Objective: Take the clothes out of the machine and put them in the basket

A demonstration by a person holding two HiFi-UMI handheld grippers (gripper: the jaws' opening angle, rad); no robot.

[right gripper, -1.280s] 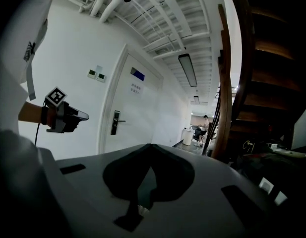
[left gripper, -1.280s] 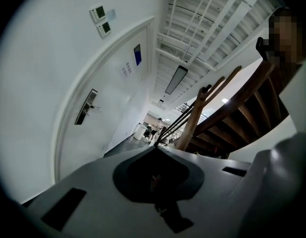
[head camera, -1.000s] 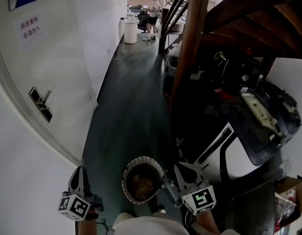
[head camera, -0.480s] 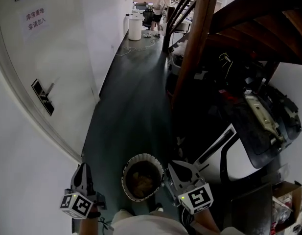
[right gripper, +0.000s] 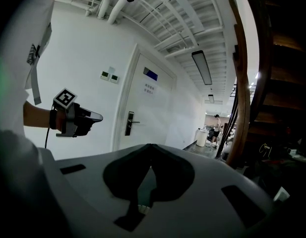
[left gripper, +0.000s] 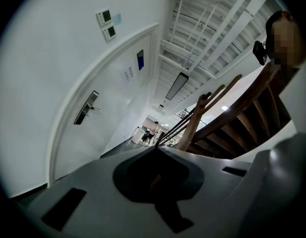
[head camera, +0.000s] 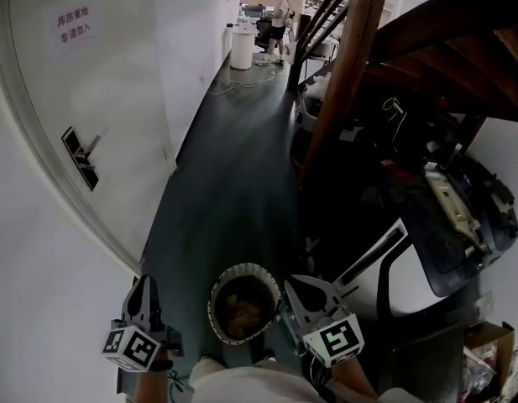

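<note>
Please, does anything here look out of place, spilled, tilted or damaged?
Nothing looks spilled or damaged. The basket stands upright on the floor with clothes inside. Only a white cable lies loose on the floor far down the corridor, near a white bin.

Dark floor [head camera: 233, 141] runs down a corridor between a white door [head camera: 78, 86] and a wooden staircase [head camera: 443, 32]
</note>
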